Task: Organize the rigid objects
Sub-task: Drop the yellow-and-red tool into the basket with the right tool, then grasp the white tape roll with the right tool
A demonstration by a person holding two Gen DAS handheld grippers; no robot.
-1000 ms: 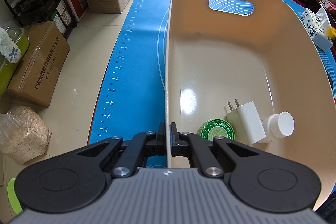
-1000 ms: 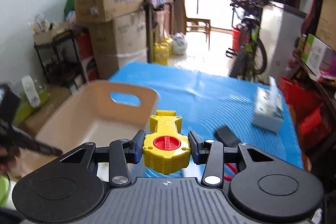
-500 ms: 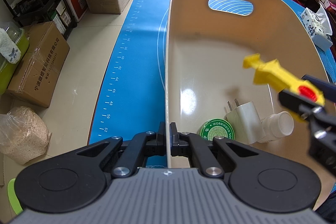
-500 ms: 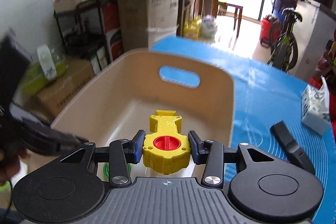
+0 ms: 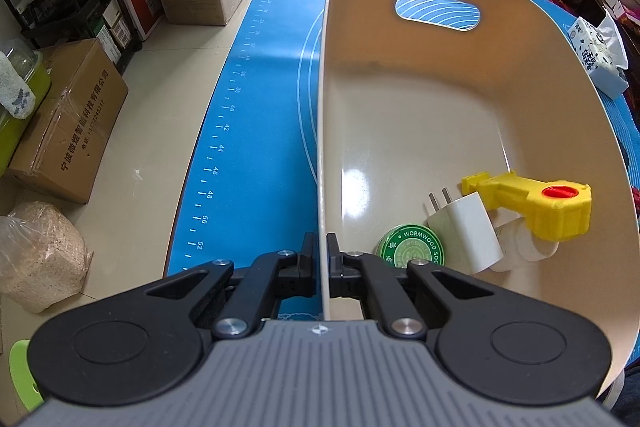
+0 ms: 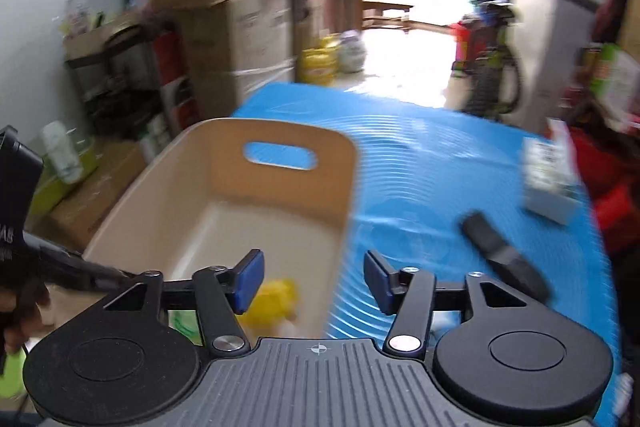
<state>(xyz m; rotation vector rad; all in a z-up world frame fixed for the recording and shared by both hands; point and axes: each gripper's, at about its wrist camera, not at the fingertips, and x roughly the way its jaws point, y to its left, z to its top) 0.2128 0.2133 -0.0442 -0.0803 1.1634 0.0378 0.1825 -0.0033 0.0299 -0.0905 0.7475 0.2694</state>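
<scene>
While the left gripper (image 5: 323,269) fingers pinch the beige bin (image 5: 324,147) wall, right gripper (image 6: 314,281) fingers have just been opening, nothing between; yellow tool (image 5: 536,205) lies in bin on charger (image 5: 466,229). Next: fetch black case (image 6: 504,261) off counter (image 6: 420,195).

A beige plastic bin with a handle cut-out (image 5: 440,115) is sitting on a blue ruled mat (image 5: 256,131). The left gripper (image 5: 323,259) is clamping the bin's near left wall, one finger inside and one outside. In the bin's near right corner, a round green tin (image 5: 410,249) is lying leftmost, a white two-pin plug adapter (image 5: 466,227) is lying just right of it, and a yellow plastic tool with a red button (image 5: 536,205) is lying partly over the adapter and over a white capped bottle (image 5: 528,247). Right of the bin on the mat, a black oblong object (image 6: 502,255) is lying nearer, and a white tissue pack (image 6: 550,179) is sitting farther back. The right gripper (image 6: 314,281) is hanging over the bin's near right wall, its jaws having just been opening, nothing between them.
</scene>
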